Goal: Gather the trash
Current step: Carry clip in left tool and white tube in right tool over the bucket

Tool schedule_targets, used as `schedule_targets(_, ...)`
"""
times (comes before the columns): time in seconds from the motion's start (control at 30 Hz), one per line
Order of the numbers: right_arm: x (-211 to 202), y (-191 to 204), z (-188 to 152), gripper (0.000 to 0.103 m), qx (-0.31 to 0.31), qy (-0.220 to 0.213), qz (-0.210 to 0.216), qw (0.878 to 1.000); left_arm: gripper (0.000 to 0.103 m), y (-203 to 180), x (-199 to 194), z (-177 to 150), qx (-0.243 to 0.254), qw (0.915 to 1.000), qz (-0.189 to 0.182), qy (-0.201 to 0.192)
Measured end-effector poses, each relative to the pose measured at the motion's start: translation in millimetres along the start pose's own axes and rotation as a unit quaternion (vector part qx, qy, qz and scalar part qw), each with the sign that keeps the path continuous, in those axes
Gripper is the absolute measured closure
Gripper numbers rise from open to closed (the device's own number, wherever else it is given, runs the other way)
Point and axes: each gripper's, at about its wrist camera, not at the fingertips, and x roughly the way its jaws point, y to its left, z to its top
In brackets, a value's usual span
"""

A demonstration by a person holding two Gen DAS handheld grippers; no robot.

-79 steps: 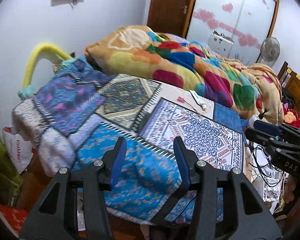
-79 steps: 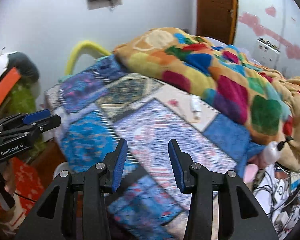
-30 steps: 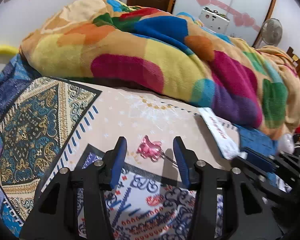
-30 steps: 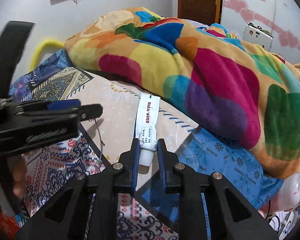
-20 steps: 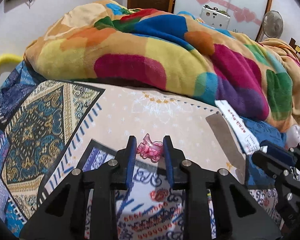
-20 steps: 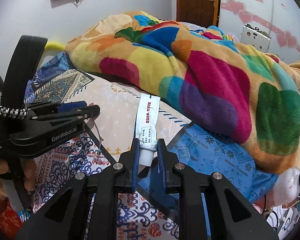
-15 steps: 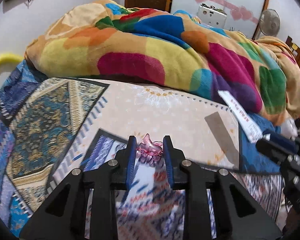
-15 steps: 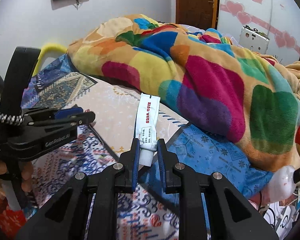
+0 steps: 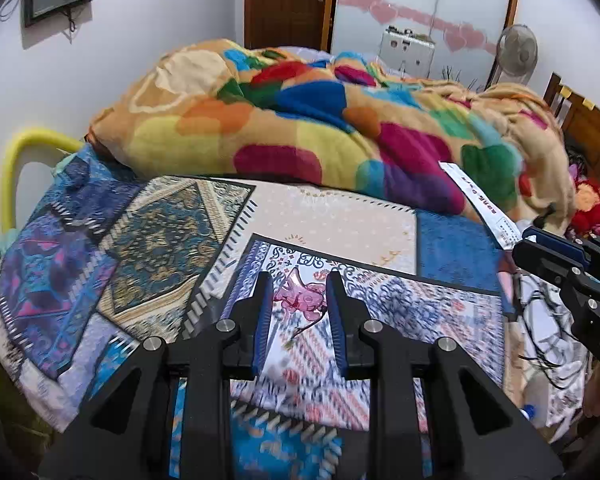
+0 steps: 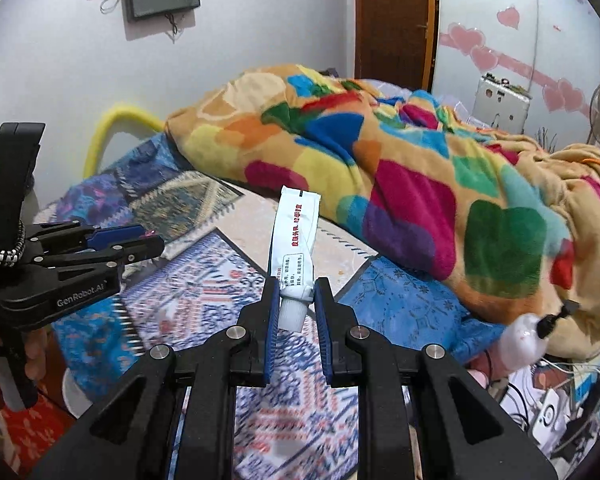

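Note:
My left gripper (image 9: 298, 294) is shut on a pink plastic hair clip (image 9: 302, 299) with a thin wire hanging from it, held above the patchwork bedspread (image 9: 160, 240). My right gripper (image 10: 296, 296) is shut on the cap end of a white ointment tube (image 10: 294, 240), which sticks up above the bed. The tube (image 9: 480, 204) and the right gripper (image 9: 540, 252) also show at the right of the left wrist view. The left gripper (image 10: 144, 240) shows at the left of the right wrist view.
A colourful fleece blanket (image 9: 320, 132) is heaped across the far half of the bed. A yellow bed rail (image 9: 16, 160) stands at the left. Cables and chargers (image 10: 560, 400) lie beside the bed at the right, next to a white bottle (image 10: 524, 340). A fan (image 9: 516, 52) stands by the wardrobe.
Both grippers shut on their items about a second ago and have since lifted and pulled back from the bed, the left carrying the hair clip and the right the tube.

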Motion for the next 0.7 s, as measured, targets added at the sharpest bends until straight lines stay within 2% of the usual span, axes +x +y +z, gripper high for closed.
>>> schedule_targets(0.3, -75.0, 47.6, -2.1, 0.087, -0.01, -0.045, 0.016, 0.999, 0.077, 12.5, -101.7, -24.8, -0.011, 0.999, -0.001, -0.044)
schedule_targets(0.43, -89.8, 76.0, -12.0, 0.087, -0.024, -0.053, 0.025, 0.998, 0.077, 16.9, -139.5, -45.2, -0.012, 0.9979, 0.005, -0.064)
schedule_targets(0.7, -98.0, 131.3, -35.6, 0.087, -0.037, -0.044, 0.07, 0.996, 0.077, 47.2, -191.0, -100.4, -0.045, 0.9964, 0.007, -0.072)
